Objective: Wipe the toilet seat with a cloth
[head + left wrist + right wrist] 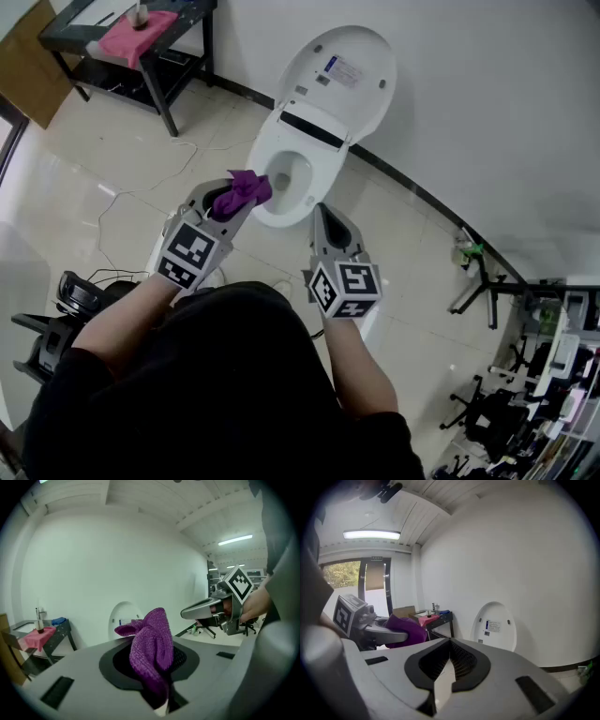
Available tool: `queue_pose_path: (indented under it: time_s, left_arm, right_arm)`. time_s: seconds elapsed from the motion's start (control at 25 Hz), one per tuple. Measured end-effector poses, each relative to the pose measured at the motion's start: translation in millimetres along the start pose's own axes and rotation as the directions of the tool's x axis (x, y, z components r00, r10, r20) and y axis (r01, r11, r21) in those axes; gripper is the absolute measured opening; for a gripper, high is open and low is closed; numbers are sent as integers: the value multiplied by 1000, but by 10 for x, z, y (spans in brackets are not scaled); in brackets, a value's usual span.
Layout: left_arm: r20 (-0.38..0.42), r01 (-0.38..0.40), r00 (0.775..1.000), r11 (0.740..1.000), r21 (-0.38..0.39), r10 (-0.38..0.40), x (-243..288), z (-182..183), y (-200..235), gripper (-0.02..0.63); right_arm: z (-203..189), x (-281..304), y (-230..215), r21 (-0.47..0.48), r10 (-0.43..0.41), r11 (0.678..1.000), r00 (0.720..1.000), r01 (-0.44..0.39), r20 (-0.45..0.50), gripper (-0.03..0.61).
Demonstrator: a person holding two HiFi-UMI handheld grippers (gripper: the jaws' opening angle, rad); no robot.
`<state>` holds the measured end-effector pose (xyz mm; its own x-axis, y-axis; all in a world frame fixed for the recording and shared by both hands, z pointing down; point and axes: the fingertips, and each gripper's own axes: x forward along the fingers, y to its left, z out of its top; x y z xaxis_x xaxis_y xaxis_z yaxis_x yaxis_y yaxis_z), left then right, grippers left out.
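A white toilet stands against the wall with its lid (342, 70) raised and its seat (267, 155) down around the bowl. My left gripper (239, 202) is shut on a purple cloth (246, 187), held just above the seat's near left rim. In the left gripper view the cloth (152, 648) bunches up out of the jaws, with the lid (123, 616) behind it. My right gripper (320, 210) hovers by the bowl's near right edge. Its jaws are shut with nothing between them (450, 644). The right gripper view shows the lid (494, 625) ahead.
A black table (178, 70) with a pink cloth (141, 37) stands at the back left. A white cable (141, 187) runs over the tiled floor. Black equipment (80, 295) sits at my left. Office chairs (487, 412) and shelving crowd the right.
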<state>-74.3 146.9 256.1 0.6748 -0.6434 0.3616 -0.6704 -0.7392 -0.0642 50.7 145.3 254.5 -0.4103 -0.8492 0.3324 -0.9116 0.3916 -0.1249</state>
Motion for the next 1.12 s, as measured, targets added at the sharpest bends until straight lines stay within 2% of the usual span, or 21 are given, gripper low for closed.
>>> queue_pose_path:
  time_s: [0.28,0.76,0.92,1.12]
  left_arm:
    - [3,19,1000,1000,17,-19,79,13,123,100]
    - [-112,-94,989,996,1,93,650,-218,141,100]
    - [-155,-86,984,996,-1,85,894,-367,183,100]
    - [-214,-46,976,999,-7,43,1441,-632,413,100]
  right_arm:
    - [70,93,-7,0,-23,1000,1000,23,3,17]
    - [-71,235,-566,-9,87,996,996,-88,-35,15]
    - [-162,345,-668,-2,97,995,994,-98,-51,15]
    - [-259,711,-887,11,80,997,994,-79,-76,15]
